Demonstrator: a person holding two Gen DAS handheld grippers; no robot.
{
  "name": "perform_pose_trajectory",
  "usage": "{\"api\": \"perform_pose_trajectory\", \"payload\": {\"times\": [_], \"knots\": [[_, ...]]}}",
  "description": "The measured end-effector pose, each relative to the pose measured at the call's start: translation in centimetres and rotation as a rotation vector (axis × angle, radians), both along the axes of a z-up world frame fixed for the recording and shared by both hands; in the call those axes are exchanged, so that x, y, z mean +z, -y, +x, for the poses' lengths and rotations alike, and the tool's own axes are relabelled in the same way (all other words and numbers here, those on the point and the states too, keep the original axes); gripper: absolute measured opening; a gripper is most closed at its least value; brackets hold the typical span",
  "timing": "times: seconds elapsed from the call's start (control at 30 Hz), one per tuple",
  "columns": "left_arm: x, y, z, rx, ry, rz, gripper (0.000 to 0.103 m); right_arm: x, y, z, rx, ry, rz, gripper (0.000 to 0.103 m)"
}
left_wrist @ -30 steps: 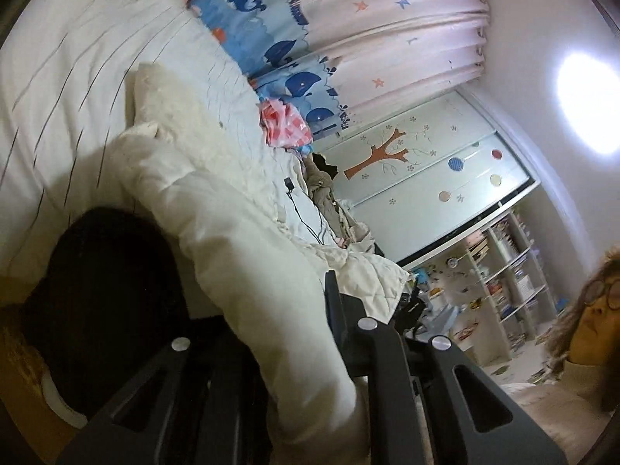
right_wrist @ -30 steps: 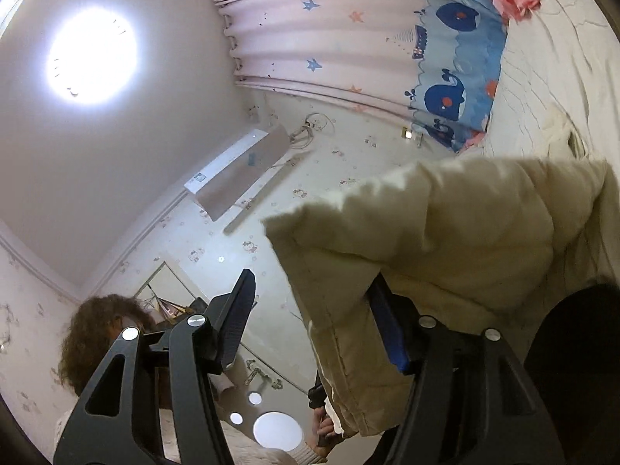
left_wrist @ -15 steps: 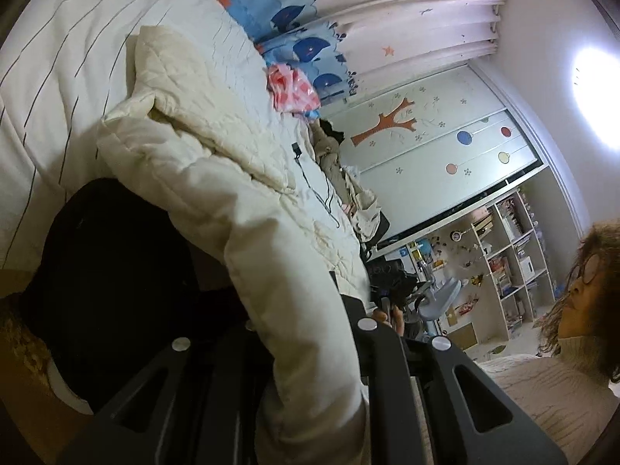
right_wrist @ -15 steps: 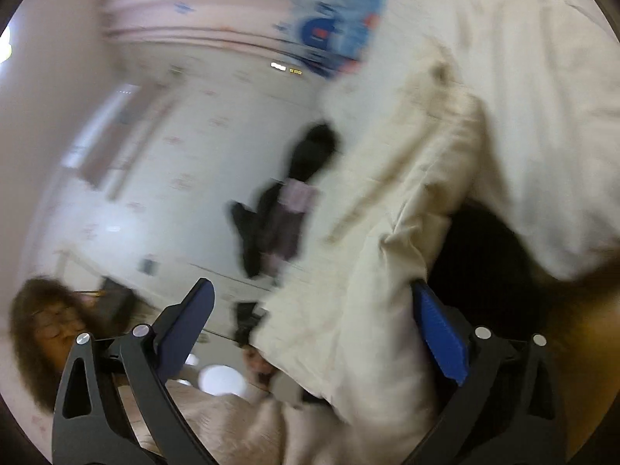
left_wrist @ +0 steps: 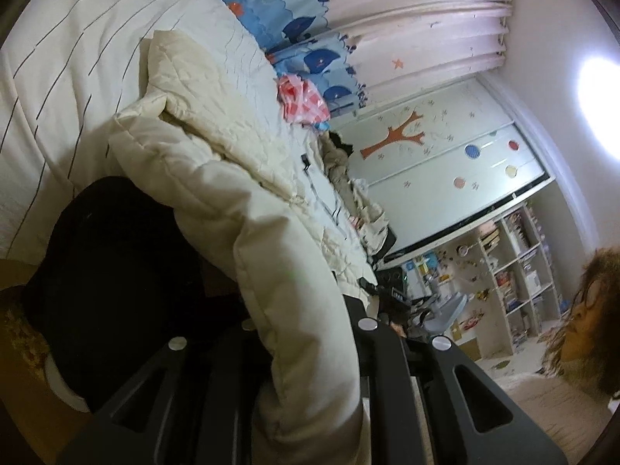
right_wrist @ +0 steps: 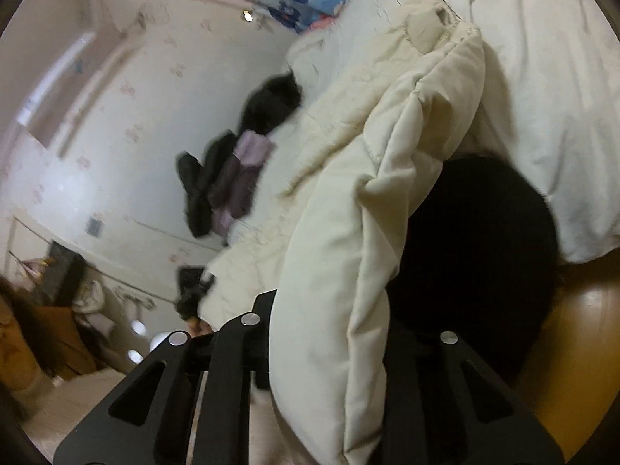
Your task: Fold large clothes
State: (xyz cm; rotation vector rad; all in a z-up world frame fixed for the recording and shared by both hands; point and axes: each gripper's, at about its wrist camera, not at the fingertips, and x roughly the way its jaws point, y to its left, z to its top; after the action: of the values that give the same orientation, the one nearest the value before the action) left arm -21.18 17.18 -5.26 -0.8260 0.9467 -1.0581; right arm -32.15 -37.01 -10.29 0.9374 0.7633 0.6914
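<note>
A cream quilted padded coat (left_wrist: 217, 178) lies on the white striped bed (left_wrist: 58, 62) and runs down into my left gripper (left_wrist: 306, 333), which is shut on a thick fold of it. In the right wrist view the same coat (right_wrist: 348, 209) hangs folded over, and my right gripper (right_wrist: 329, 321) is shut on its padded edge. The fabric hides the fingertips of both grippers. A black rounded thing (left_wrist: 104, 271) sits beside the coat at the bed's edge; it also shows in the right wrist view (right_wrist: 472, 248).
A pink checked cloth (left_wrist: 302, 97) and a heap of clothes (left_wrist: 341, 162) lie further along the bed. Dark and purple garments (right_wrist: 228, 182) lie on the bed too. The whale curtain (left_wrist: 310, 19), wardrobe (left_wrist: 445, 162) and shelves (left_wrist: 515, 271) stand behind. The person (left_wrist: 585, 321) is close.
My right gripper swung down from pointing at the ceiling toward the bed and closed from wide open onto the coat's edge. The left gripper kept its hold; the coat settled lower.
</note>
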Motion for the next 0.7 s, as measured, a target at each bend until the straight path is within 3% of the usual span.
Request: {"api": "perform_pose_trajectory", "payload": {"times": [0.17,0.27,0.5,0.7], "knots": [[2.1,-0.8,-0.1,0.026,0.054,-0.123,0.016,0.5,0.9,-1.4,-0.08,0.221,0.308,0.019],[3.4,-2.3,0.4,0.066,0.09,-0.205,0.016,0.7,1.8,-1.8,-0.094,0.327,0.41,0.019],[3.5,-3.6,4.3,0.184,0.085,-0.288,0.016,0.0,4.1,1.3,-0.137,0.399,0.509,0.019],[6.1,-2.7,9.1,0.22,0.136,-0.275,0.016,3.8,5.5,6.7,-0.133,0.44,0.479,0.019]]}}
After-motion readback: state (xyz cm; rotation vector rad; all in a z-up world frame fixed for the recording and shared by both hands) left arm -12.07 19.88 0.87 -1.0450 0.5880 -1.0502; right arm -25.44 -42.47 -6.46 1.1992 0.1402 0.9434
